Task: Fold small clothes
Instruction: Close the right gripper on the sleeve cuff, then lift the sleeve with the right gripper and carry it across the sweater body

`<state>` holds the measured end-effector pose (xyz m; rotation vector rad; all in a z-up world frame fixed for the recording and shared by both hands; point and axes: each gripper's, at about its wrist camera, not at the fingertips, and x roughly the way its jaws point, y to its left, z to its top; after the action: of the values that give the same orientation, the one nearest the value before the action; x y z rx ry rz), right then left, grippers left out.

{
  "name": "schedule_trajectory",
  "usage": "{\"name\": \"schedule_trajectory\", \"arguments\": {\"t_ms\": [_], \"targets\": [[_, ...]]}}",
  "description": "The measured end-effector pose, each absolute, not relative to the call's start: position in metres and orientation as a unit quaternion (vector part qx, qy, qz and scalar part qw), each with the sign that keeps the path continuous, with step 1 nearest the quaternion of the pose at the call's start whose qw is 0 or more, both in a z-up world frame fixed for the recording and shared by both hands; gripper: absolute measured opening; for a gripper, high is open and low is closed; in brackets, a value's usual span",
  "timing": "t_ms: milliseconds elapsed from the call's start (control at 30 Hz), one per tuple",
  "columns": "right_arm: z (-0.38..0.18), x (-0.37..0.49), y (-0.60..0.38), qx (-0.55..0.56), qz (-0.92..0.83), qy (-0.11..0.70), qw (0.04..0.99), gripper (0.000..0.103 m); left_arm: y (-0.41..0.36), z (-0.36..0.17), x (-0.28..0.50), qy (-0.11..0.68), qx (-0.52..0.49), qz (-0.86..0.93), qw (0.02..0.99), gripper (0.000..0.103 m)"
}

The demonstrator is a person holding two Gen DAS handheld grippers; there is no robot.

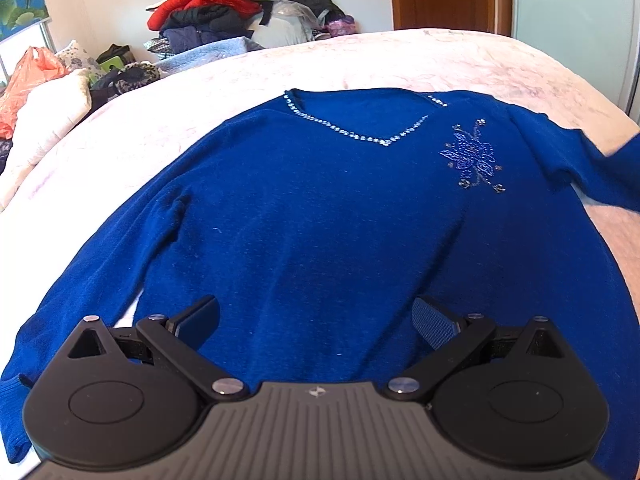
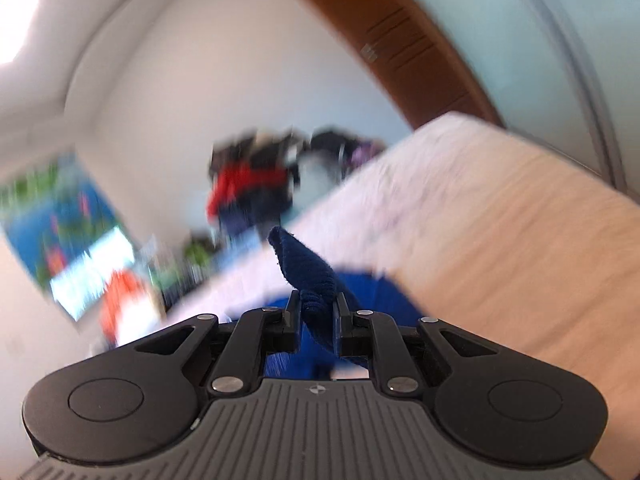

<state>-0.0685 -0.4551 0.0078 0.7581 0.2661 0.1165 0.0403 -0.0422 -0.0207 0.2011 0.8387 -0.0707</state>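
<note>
The right gripper (image 2: 318, 322) pinched a blue sleeve cuff (image 2: 308, 272) between its fingers, lifted off the bed (image 2: 500, 220), everything beyond it smeared by motion. The left gripper (image 1: 316, 320) hung with jaws spread wide and empty above the hem of the blue sweater (image 1: 320, 208), which lay face up ahead of it, neckline farthest away. Past that sat a pile of clothes (image 1: 224, 12). To fold well, the sleeve probably needed carrying flat across the chest, the free gripper steadying the body against dragging.
</note>
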Motion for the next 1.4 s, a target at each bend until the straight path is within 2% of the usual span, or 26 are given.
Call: {"name": "schedule_trajectory", "arguments": {"t_ms": [300,533,667,1100,1400], "targets": [[0.023,-0.120,-0.530,0.403,-0.098,0.018,0.910,0.018,-0.033,-0.020,0.043,0.408,0.091,-0.026,0.908,0.103],[0.034,-0.116,-0.525,0.356,-0.150,-0.009,0.922,0.018,-0.030,-0.020,0.044,0.407,0.090,-0.022,0.909,0.103],[0.037,-0.100,-0.493,0.335,-0.113,0.007,0.935,0.018,-0.029,-0.022,0.046,0.410,0.089,-0.019,0.908,0.103],[0.023,-0.013,-0.396,0.352,0.036,0.102,0.930,0.018,-0.023,-0.025,0.048,0.411,0.091,-0.012,0.907,0.103],[0.021,0.030,-0.354,0.363,0.098,0.137,0.916,0.018,-0.011,-0.028,0.054,0.415,0.088,-0.008,0.906,0.103]]}}
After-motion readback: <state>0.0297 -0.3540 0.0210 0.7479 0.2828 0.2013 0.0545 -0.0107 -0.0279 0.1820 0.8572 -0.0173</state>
